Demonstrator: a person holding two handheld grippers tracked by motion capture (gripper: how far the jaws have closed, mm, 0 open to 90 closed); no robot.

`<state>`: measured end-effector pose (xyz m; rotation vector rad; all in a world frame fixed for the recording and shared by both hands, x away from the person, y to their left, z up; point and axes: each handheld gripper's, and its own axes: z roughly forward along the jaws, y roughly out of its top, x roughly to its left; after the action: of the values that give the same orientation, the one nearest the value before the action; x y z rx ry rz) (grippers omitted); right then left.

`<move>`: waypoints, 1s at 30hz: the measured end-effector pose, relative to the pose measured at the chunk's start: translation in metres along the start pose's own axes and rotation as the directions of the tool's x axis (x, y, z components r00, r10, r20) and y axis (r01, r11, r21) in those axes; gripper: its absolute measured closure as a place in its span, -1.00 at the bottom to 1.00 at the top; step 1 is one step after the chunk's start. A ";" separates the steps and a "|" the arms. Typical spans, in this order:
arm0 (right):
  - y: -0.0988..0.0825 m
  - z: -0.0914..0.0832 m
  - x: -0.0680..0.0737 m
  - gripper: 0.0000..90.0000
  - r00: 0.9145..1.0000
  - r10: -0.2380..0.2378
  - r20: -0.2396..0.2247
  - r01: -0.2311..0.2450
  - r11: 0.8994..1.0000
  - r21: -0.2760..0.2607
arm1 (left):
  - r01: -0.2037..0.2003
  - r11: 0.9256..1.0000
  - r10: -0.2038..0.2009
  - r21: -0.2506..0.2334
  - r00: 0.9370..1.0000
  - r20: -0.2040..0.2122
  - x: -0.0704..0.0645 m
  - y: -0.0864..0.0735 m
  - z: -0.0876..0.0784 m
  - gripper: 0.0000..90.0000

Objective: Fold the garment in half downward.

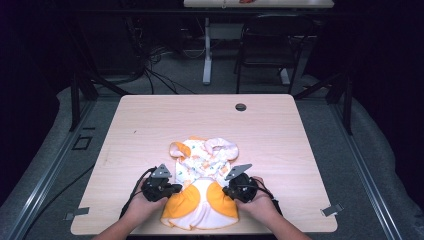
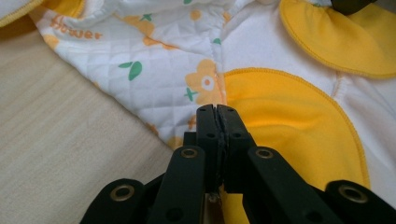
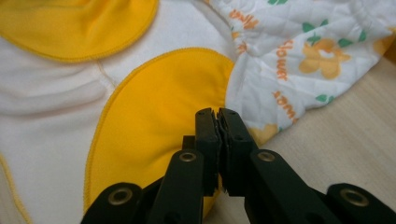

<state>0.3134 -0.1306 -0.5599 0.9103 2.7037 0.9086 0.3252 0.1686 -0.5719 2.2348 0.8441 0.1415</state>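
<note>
A small quilted baby garment [image 1: 202, 175] lies near the front edge of the table, white with orange flowers and rounded yellow patches. My left gripper [image 1: 176, 189] rests at its lower left edge and my right gripper [image 1: 227, 193] at its lower right edge. In the left gripper view the jaws [image 2: 217, 110] stand together over the seam between the floral cloth [image 2: 154, 70] and a yellow patch [image 2: 289, 121]. The right gripper [image 3: 218, 113] is also closed, above the edge of a yellow patch [image 3: 149, 112]. I see no cloth between either pair of tips.
The light wooden table [image 1: 150, 120] has a round cable hole [image 1: 240, 107] near its far edge. Beyond it are a dark chair [image 1: 270, 45], a white table leg [image 1: 207, 50] and cables on the floor. Small clamps sit at the front corners.
</note>
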 end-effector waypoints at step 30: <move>0.086 0.014 -0.077 1.00 0.996 0.023 0.092 -0.022 1.000 -0.010 | 0.025 0.999 -0.028 -0.041 0.996 -0.089 0.067 0.091 0.016 1.00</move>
<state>0.4234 -0.1146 -0.5242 0.9580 2.6156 0.8601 0.4310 0.1528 -0.5321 2.1931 0.9108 0.2451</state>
